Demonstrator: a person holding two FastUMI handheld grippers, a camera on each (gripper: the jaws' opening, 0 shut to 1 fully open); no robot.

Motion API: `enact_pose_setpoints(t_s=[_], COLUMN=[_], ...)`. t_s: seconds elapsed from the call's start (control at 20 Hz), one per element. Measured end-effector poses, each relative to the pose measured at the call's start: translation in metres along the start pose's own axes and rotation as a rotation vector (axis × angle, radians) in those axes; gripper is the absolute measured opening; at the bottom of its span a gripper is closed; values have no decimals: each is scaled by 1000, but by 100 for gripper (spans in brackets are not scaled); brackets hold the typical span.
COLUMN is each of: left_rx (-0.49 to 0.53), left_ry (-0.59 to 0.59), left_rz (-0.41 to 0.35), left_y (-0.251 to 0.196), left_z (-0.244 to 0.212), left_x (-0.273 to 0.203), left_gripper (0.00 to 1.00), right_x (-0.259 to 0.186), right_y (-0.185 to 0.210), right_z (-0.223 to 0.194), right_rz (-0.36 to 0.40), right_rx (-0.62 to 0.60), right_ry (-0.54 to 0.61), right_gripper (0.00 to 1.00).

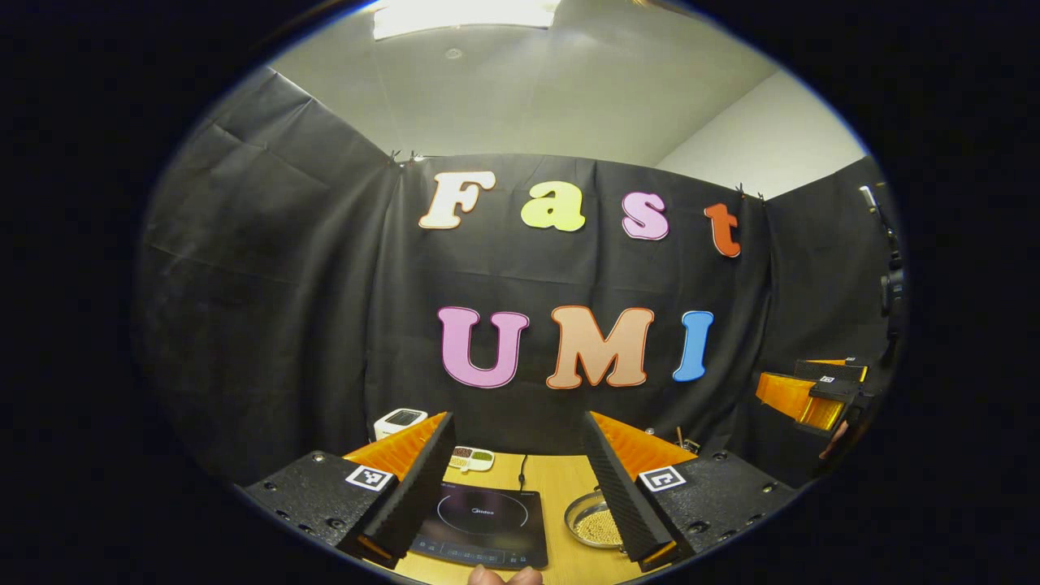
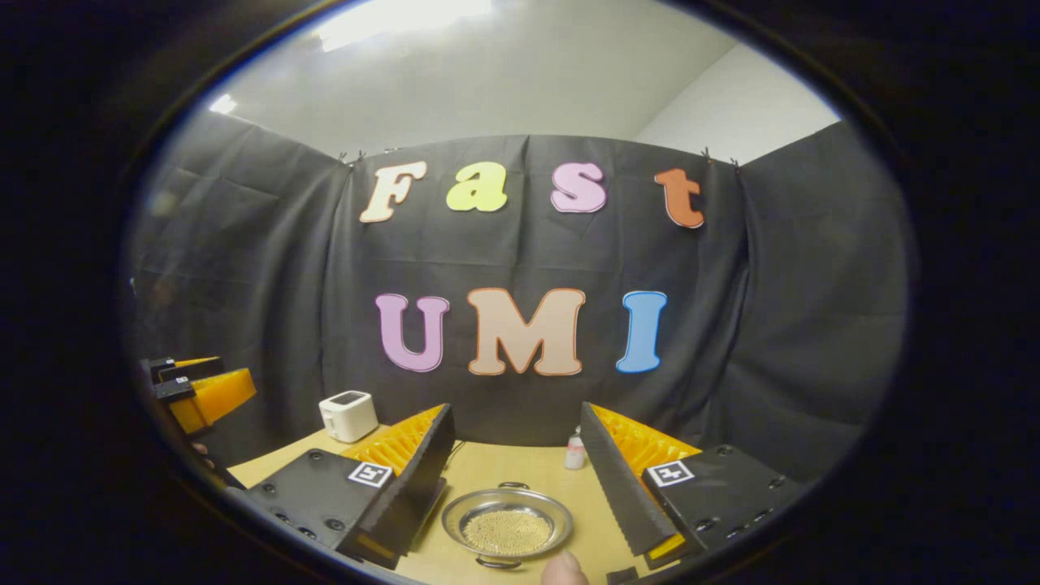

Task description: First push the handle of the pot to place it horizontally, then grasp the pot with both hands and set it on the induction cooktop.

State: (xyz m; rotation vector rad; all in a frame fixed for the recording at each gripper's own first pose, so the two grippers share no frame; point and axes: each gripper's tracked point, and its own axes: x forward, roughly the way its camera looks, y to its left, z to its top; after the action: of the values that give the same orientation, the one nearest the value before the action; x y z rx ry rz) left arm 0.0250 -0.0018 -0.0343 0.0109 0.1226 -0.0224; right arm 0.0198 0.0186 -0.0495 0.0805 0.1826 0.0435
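Observation:
The pot [image 2: 508, 524] is a shallow silver pan holding small yellow beads, on the wooden table [image 2: 520, 471]. One of its small loop handles points away from me and the other toward me. It lies below and between the fingers of my right gripper [image 2: 516, 410], which is open and raised above it. My left gripper [image 1: 518, 426] is open too, hovering over the black induction cooktop [image 1: 483, 520], and the pot [image 1: 597, 526] sits just right of that cooktop. Each gripper shows far off in the other's view: the right gripper [image 1: 816, 394] and the left gripper [image 2: 199, 390].
A white boxy appliance [image 2: 348, 414] stands at the back left of the table, and a small bottle [image 2: 575, 453] stands behind the pot. A small dish of beans [image 1: 473, 459] lies behind the cooktop. A fingertip [image 2: 565, 569] pokes in at the bottom edge.

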Motion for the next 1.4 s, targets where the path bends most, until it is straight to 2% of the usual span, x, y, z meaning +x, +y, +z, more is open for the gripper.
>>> enact_pose_setpoints(t_s=[0.25, 0.3, 0.35, 0.4, 0.45, 0.5, 0.55, 0.6, 0.65, 0.7, 0.75, 0.85, 0.9, 1.15, 1.4], left_rx=[-2, -10, -19, -30, -43, -50, -54, -57, -60, -58, -51, -51, -40, -37, -15], left_ry=[27, 45, 69, 89, 101, 116, 136, 151, 165, 180, 213, 241, 262, 387, 535], left_rz=[-39, -52, -64, -72, -76, -69, -58, -48, -38, -27, -7, 4, 8, 62, 96], left_y=[3, 3, 3, 3, 5, 8, 11, 13, 13, 14, 15, 8, 3, -14, -29], left_z=[-12, -18, -26, -34, -38, -43, -50, -57, -62, -69, -77, -88, -96, -137, -181], left_x=[11, 13, 16, 17, 20, 24, 28, 29, 32, 38, 41, 46, 51, 60, 51], left_gripper=[94, 91, 90, 90, 94, 90, 90, 94, 95, 90, 95, 90, 95, 95, 95], right_x=[8, 8, 8, 8, 9, 10, 14, 18, 22, 28, 35, 45, 51, 70, 77], right_y=[16, 17, 19, 21, 23, 25, 26, 28, 28, 29, 27, 22, 18, 3, -9], right_z=[-22, -28, -34, -40, -47, -53, -61, -70, -82, -92, -102, -115, -123, -182, -239], right_rz=[-2, -12, -17, -20, -20, -19, -11, 0, 13, 26, 38, 61, 66, 144, 198], right_rx=[1, -1, -4, -9, -12, -12, -5, 3, 8, 11, 13, 31, 39, 66, 152], right_ry=[75, 86, 99, 118, 135, 153, 173, 195, 221, 242, 269, 295, 309, 423, 541], right_gripper=[96, 95, 89, 89, 93, 90, 80, 73, 72, 73, 74, 71, 69, 69, 69])
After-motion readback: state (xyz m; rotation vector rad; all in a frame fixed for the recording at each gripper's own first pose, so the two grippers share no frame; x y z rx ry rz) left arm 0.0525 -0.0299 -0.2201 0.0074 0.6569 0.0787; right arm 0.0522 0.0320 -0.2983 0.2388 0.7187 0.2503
